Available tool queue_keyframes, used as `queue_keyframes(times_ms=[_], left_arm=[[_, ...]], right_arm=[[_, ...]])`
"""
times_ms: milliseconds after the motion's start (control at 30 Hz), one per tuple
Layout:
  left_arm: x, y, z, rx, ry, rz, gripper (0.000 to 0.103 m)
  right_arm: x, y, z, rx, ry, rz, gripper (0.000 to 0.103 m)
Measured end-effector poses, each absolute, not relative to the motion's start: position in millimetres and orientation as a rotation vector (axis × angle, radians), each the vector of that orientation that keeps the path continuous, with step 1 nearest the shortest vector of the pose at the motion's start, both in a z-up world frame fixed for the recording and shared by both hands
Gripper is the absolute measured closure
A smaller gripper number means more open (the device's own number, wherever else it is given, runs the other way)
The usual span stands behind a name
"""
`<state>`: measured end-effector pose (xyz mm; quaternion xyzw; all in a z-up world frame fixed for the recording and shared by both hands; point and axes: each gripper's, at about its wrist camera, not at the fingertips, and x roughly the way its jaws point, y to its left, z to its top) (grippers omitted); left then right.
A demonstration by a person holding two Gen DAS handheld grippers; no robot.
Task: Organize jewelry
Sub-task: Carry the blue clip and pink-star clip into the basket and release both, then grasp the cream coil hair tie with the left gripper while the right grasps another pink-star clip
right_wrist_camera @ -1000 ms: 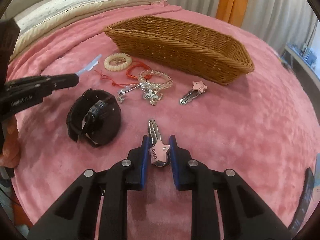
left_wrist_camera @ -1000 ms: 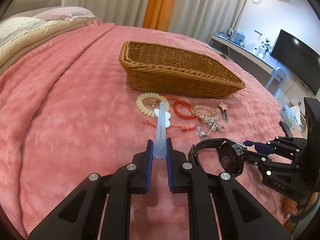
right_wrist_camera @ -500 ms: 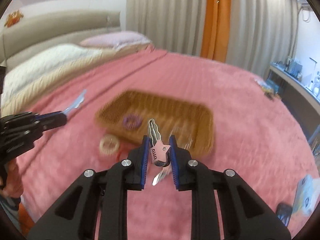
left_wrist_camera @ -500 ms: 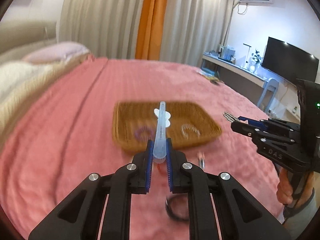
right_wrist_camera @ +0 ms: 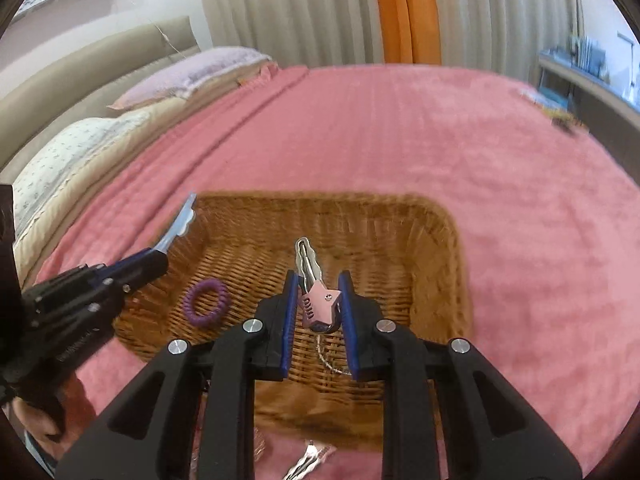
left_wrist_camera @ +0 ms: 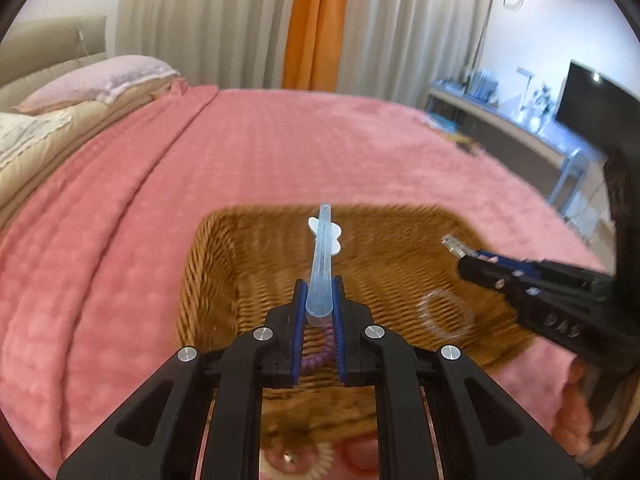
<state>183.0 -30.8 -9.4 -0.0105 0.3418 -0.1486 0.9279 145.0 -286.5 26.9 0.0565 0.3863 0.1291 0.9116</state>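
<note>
**A:** Left wrist view first: what worries you?

**Me:** My left tongs (left_wrist_camera: 319,312) hold the long translucent pale-blue plastic hair clip (left_wrist_camera: 323,264) by its very tail, and most of it sticks out toward the middle of the frame over the brown woven wicker basket (left_wrist_camera: 208,248). If I let go with it pointing this far forward, I judge it could tip and land across the far rim or slide onto the pink fleece bedspread (left_wrist_camera: 120,208). My two tools are also close over one basket; my right tongs (left_wrist_camera: 460,258) come in from the right edge, so they could knock each other.

**A:** And the right wrist view?

**Me:** My right tongs (right_wrist_camera: 319,300) pinch the silver metal hair clip with a pink star (right_wrist_camera: 318,300) at the star, jaws narrowed to its width, its silver prong pointing up the frame above the basket's floor (right_wrist_camera: 380,264). The star is a small, slanted purchase; I think it could twist out early.

**A:** How wide is the left?

**Me:** Nearly closed, jaws pressed on the blue clip's sides. Below lie a purple coiled ring (right_wrist_camera: 206,297) at centre left and a clear beaded bracelet (left_wrist_camera: 443,314). More pieces sit blurred at the bottom edge, outside the basket.
</note>
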Motion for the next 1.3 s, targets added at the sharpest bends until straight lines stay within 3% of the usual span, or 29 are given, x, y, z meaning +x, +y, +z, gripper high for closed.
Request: queue_keyframes(times_ms=[267,300,333,400,467,733,933,1067,1200,1300], left_arm=[[186,-34,-26,-0.027,0.755,-0.353,0.091],[185,-33,-25,-0.040,0.759,-0.369,0.085],[185,-31,-24,-0.048,0.760,-0.374,0.080],[184,-25,-21,-0.069,0.749,-0.372,0.067],[179,-21,-16,-0.089,0.740,-0.377,0.066],[125,20,19,-0.184,0.645,-0.374,0.064],[88,41,17,-0.211,0.638,-0.332,0.064],[83,48,-5,-0.213,0.703,-0.292,0.064],[97,48,-34,-0.190,0.802,-0.267,0.065],[118,47,-57,-0.200,0.909,-0.256,0.066]], right_arm=[[154,-282,-1,0.101,0.863,0.247,0.084],[154,-282,-1,0.103,0.865,0.246,0.083],[153,-283,0,0.110,0.866,0.253,0.080],[152,-285,2,0.123,0.861,0.251,0.056],[148,-288,6,0.126,0.844,0.242,0.051],[91,-289,49,0.092,0.736,0.243,0.051],[36,-294,60,0.103,0.719,0.252,0.051],[15,-299,38,0.122,0.772,0.236,0.052],[25,-303,2,0.157,0.897,0.202,0.069],[40,-303,-22,0.222,0.978,0.215,0.069]])
